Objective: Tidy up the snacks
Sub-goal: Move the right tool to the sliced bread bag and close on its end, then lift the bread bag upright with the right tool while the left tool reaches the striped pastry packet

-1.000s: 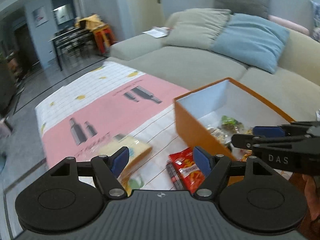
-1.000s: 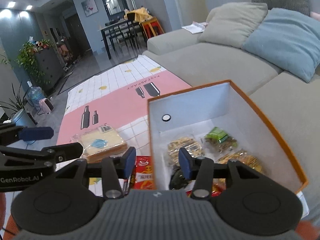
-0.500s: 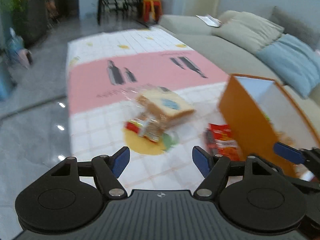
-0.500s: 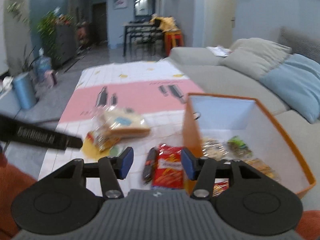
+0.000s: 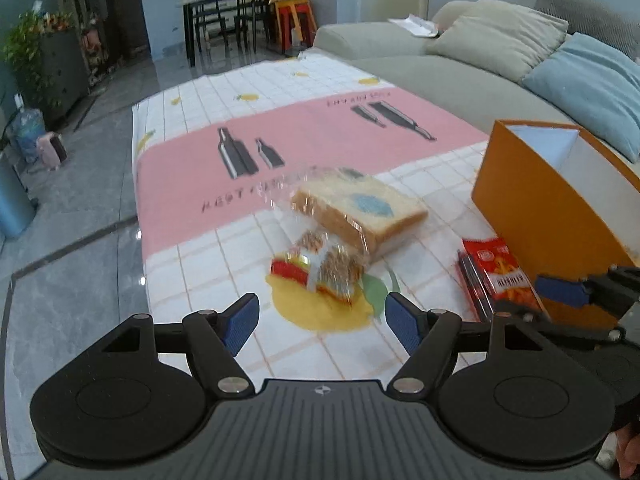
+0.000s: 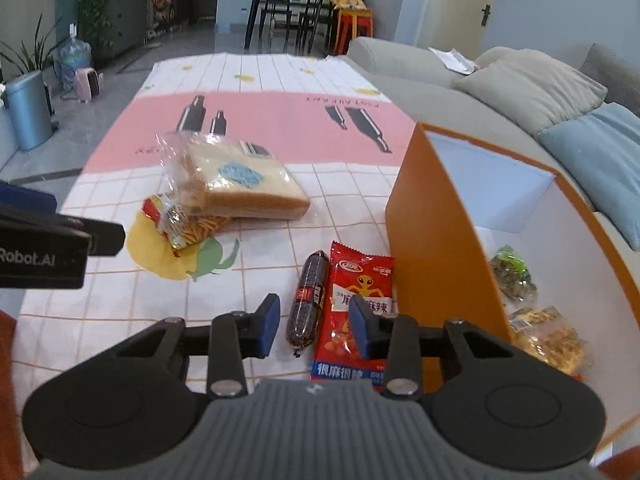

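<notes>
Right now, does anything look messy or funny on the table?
A bit messy: the bagged bread lies tilted on a noodle snack packet, while the sausage and red packet lie outside the orange box. Nothing looks spilled.
</notes>
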Demonstrator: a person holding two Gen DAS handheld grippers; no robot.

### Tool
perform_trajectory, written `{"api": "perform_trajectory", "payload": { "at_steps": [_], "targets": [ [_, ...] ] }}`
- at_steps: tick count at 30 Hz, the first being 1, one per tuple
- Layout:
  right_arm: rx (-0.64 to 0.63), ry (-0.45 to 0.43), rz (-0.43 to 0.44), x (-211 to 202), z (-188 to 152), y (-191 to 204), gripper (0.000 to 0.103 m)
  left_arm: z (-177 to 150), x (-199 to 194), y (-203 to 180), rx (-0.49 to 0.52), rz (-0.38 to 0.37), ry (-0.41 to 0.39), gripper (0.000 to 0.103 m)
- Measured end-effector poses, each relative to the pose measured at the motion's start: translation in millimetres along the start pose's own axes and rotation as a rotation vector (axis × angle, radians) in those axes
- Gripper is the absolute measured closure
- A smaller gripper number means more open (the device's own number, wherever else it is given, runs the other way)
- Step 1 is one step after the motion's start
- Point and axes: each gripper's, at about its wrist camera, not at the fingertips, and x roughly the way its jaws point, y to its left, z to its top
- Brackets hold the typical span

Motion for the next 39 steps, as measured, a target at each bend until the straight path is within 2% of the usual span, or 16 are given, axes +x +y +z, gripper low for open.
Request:
{"api": "perform_trajectory", "payload": {
  "at_steps": [6,10,13,14,16,18,23,26,29,32,35,36,37,39],
  "targets": [
    [-0.001,0.045,0.015,26,5,-1,0.066,9,22,4,-0.035,-0.045,-0.008,0.016],
    [-0.055,-0.025,0.085,25,17,5,0.066,8,33,7,-0.031,-0.004,0.023,0.016],
    [-0.222,-0.076,0.146,31,23,23,0.065,12,37,12,-0.031,0.049,0.05,0.016],
    [-0.288,-0.093,0.143,35,24,31,0.065,13,37,13,-0.027,0.058,0.05,0.016],
    [-0.406,-0.127,0.111,42,27,46,0.062,14,38,14,-0.017,0.071,0.046,0.016],
    [-0.507,-0.155,0.074,51,30,59,0.054,14,41,17,-0.019,0.082,0.051,0.016],
    [-0.781,-0.204,0.043,72,30,83,0.052,12,49,27,-0.035,0.108,0.07,0.016],
    [-0.929,-0.231,-0.007,82,25,92,0.05,10,50,34,-0.063,0.093,0.079,0.016],
    [-1.042,-0.255,-0.02,89,19,97,0.05,8,52,37,-0.07,0.1,0.086,0.016],
    [-1.082,-0.264,-0.006,92,15,98,0.05,8,54,38,-0.075,0.098,0.099,0.016],
    [-1.099,-0.265,-0.009,93,11,99,0.055,6,54,38,-0.077,0.103,0.106,0.016],
    [-1.1,-0.276,-0.025,92,11,98,0.066,6,54,38,-0.076,0.103,0.106,0.016],
    [-1.095,-0.288,-0.045,91,10,98,0.069,5,53,38,-0.075,0.102,0.106,0.016],
    [-1.068,-0.269,-0.03,89,11,96,0.073,5,50,37,-0.068,0.094,0.098,0.016]
  ]
}}
